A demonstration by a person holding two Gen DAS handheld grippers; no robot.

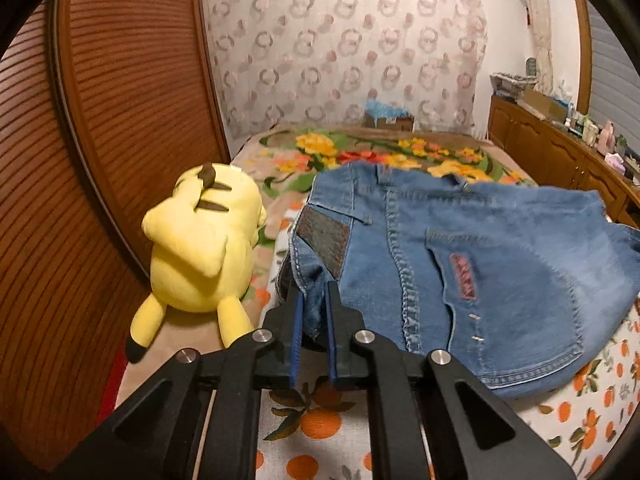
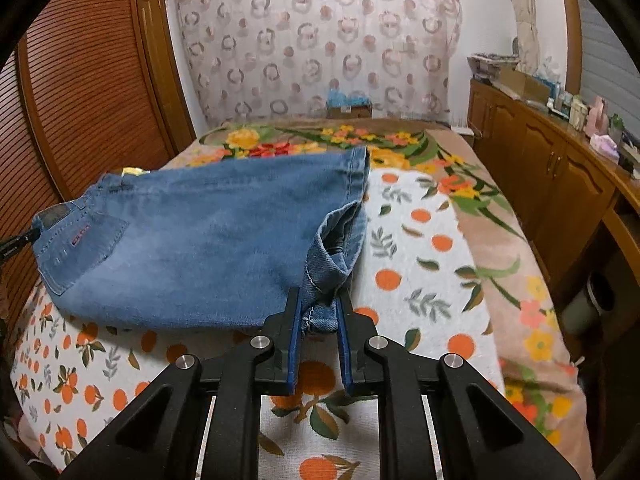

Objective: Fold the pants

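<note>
Denim jeans (image 1: pixel 460 264) lie on the orange-print sheet (image 2: pixel 420 240), left gripper (image 1: pixel 314 300) and right gripper (image 2: pixel 320 304) each clamped on denim; yellow plush toy (image 1: pixel 200 240) sits just beside the waistband.

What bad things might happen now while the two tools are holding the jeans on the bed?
The left tool pinches only a small bunch of denim at the waist corner of the jeans, so it might slip out. The yellow plush toy sits right beside that corner and could get bumped. The right tool grips a crumpled leg hem, so the fold may come out uneven.
</note>
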